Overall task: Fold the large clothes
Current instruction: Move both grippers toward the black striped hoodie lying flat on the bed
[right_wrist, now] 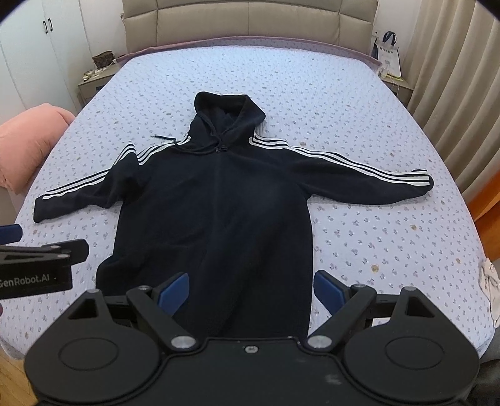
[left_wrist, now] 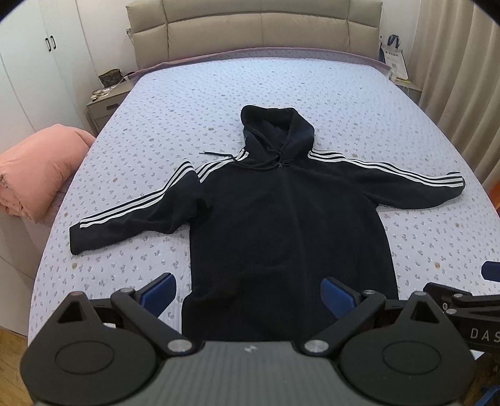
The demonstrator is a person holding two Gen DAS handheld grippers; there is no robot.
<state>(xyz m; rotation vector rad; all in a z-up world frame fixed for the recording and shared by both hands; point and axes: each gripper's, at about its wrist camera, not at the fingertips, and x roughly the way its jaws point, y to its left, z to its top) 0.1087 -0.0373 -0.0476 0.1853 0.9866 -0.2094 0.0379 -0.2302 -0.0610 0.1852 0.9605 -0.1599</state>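
Note:
A black hoodie (left_wrist: pixel 281 218) with white sleeve stripes lies flat, front up, on the bed, hood toward the headboard and both sleeves spread out. It also shows in the right wrist view (right_wrist: pixel 218 203). My left gripper (left_wrist: pixel 250 296) is open and empty, held above the hem at its left part. My right gripper (right_wrist: pixel 251 292) is open and empty, held above the hem at its right part. The right gripper's fingertip shows at the right edge of the left wrist view (left_wrist: pixel 490 270); the left gripper shows at the left edge of the right wrist view (right_wrist: pixel 9 234).
The bed (left_wrist: pixel 343 93) has a pale floral quilt and a beige padded headboard (left_wrist: pixel 256 25). A pink folded duvet (left_wrist: pixel 34 175) lies off the left side. Nightstands stand at both far corners, curtains on the right, a wardrobe on the left. A white cloth (right_wrist: pixel 490 281) lies at the bed's right edge.

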